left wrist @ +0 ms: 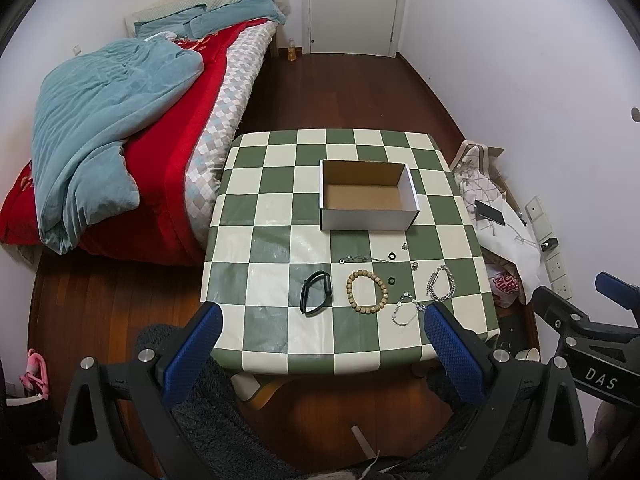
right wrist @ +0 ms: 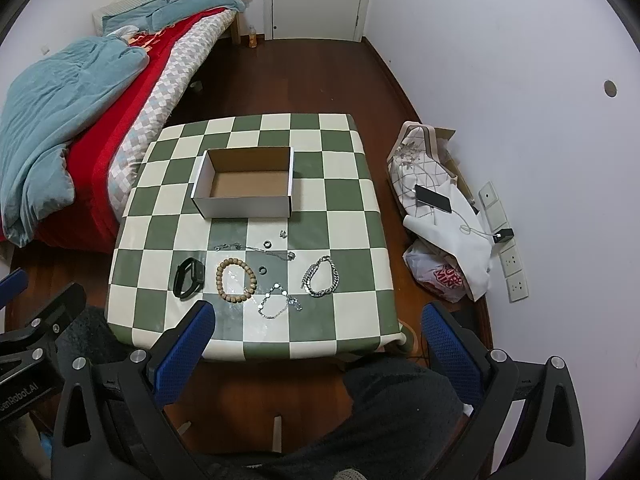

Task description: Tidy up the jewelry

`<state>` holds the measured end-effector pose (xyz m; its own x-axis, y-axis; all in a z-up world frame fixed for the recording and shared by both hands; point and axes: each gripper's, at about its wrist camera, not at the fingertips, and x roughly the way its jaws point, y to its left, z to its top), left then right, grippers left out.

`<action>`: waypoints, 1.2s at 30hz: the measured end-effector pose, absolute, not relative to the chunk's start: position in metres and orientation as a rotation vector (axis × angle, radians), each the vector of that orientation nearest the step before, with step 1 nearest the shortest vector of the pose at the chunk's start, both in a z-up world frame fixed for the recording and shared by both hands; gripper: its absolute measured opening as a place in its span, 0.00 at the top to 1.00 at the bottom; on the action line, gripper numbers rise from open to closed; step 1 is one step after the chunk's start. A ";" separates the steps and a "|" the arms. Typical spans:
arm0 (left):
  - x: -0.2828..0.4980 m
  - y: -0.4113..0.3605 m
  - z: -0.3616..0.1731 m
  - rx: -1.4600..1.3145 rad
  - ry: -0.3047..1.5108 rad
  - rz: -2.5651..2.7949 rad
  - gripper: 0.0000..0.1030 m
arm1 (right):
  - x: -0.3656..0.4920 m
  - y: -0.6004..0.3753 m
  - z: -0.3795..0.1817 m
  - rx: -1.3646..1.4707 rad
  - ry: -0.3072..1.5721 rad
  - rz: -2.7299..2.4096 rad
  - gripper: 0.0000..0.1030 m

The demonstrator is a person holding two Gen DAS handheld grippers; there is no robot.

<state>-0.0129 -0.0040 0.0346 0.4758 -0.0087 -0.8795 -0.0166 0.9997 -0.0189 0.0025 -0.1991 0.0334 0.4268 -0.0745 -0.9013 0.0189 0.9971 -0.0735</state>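
Left wrist view first: the left gripper (left wrist: 322, 334) hangs above the near edge of a small table covered in a green-and-cream checkered cloth (left wrist: 280, 184), its blue-padded fingers (left wrist: 454, 356) spread wide with nothing between them. On the cloth sits an open white cardboard box with a brown inside (left wrist: 368, 196), nothing in it. Nearer the gripper the jewelry lies in a loose row: a black wristband (left wrist: 316, 292), just right of it a round wooden bead bracelet (left wrist: 367, 292), then a thin silver chain bracelet with small discs (left wrist: 406, 310) and a chunky silver link bracelet (left wrist: 440, 284) further right. Between the row and the box lie a fine silver necklace (left wrist: 360, 259) and two small dark rings (left wrist: 392, 256), one beside the beads. A bed with a red cover and a blue quilt (left wrist: 104, 140) stands to the left. The right gripper (left wrist: 592, 320) pokes in at the right edge.

Right wrist view: the right gripper (right wrist: 318, 334) is likewise held wide apart and grips nothing, hovering over the near table edge (right wrist: 280, 350). The same box (right wrist: 244, 188) sits left of centre, with the wristband (right wrist: 188, 278), beads (right wrist: 236, 280), disc chain (right wrist: 278, 302) and link bracelet (right wrist: 322, 276) spread in front of it. A white patterned bag with a phone on it (right wrist: 434, 200) lies on the wooden floor to the right, beside a white plastic bag with red print (right wrist: 438, 274).
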 end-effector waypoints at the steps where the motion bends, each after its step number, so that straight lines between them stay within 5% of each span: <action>1: -0.012 -0.004 0.036 -0.025 1.074 0.005 0.00 | 0.002 -0.199 0.033 -0.055 1.128 -0.058 0.00; 18: -0.003 0.002 0.031 -0.016 1.038 0.070 0.00 | 0.008 -0.205 0.021 -0.002 1.104 -0.076 0.00; 26: 0.035 0.014 -0.041 0.164 1.023 0.230 0.00 | 0.043 -0.226 -0.051 0.100 1.174 -0.104 0.00; 32: 0.073 0.022 -0.131 0.293 1.165 0.253 0.00 | 0.078 -0.201 -0.133 0.126 1.277 -0.031 0.25; 36: 0.084 0.024 -0.175 0.327 1.249 0.227 0.03 | 0.105 -0.174 -0.194 0.108 1.372 0.024 0.33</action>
